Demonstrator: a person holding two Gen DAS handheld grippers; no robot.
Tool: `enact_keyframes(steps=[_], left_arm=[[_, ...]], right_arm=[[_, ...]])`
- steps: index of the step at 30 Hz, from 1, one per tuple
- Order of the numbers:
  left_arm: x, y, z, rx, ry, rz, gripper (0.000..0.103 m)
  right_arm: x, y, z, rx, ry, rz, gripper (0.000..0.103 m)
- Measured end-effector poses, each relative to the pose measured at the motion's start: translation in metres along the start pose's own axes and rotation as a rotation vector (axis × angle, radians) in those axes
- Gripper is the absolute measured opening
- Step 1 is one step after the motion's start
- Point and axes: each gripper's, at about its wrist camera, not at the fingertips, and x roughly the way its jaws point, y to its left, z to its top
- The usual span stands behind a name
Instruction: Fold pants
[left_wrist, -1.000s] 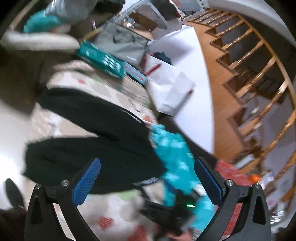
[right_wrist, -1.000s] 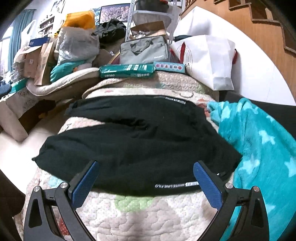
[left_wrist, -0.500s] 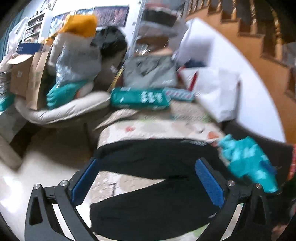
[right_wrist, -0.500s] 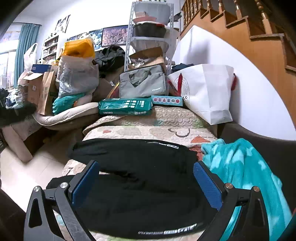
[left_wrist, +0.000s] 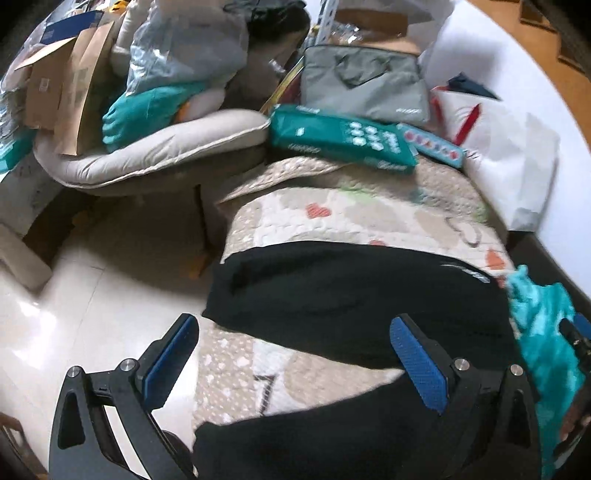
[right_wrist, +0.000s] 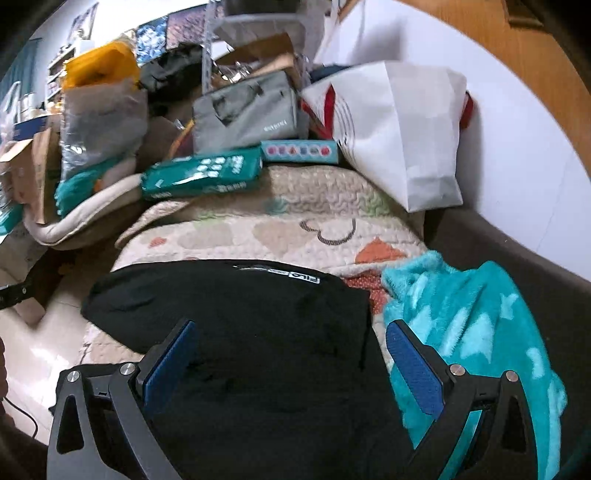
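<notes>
Black pants (left_wrist: 351, 299) lie spread on a patterned quilt (left_wrist: 351, 214), both legs pointing left with a strip of quilt showing between them. My left gripper (left_wrist: 295, 347) hangs open above that strip, near the leg ends, holding nothing. In the right wrist view the pants (right_wrist: 258, 332) fill the lower middle, with a white logo strip along the far edge. My right gripper (right_wrist: 288, 350) is open low over the waist end, beside the teal blanket, with black cloth seen between its fingers but not pinched.
A teal starred blanket (right_wrist: 472, 332) lies right of the pants. Behind the quilt sit a green pack (right_wrist: 203, 177), a grey bag (right_wrist: 247, 114) and a white paper bag (right_wrist: 406, 136). A cushioned chair (left_wrist: 147, 151) piled with bags stands left; pale floor (left_wrist: 74, 314) below it.
Both grippers have come lower and closer to the pants. The left view swung from the stairs to the quilt's left edge and leg ends. Both stayed open.
</notes>
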Motion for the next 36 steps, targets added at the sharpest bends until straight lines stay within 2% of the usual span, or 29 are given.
enact_keyframes(steps=[6, 12, 16, 22, 29, 36], left_arm=[[0.034, 0.010, 0.009, 0.013, 0.010, 0.075, 0.103], [0.076, 0.023, 0.022, 0.017, 0.071, 0.094, 0.103], [0.102, 0.039, 0.036, -0.018, 0.100, 0.068, 0.103], [0.137, 0.062, 0.049, -0.082, 0.132, -0.010, 0.103], [0.172, 0.082, 0.052, -0.166, 0.162, -0.079, 0.103], [0.197, 0.070, 0.047, -0.100, 0.196, -0.110, 0.103]], right_arm=[[0.044, 0.002, 0.010, -0.039, 0.051, 0.009, 0.103], [0.086, 0.012, 0.023, -0.099, 0.092, 0.055, 0.103], [0.111, 0.011, 0.031, -0.095, 0.113, 0.064, 0.103], [0.146, 0.005, 0.037, -0.065, 0.157, 0.101, 0.103], [0.193, -0.002, 0.052, -0.094, 0.220, 0.145, 0.100], [0.230, 0.012, 0.062, -0.214, 0.273, 0.182, 0.099]])
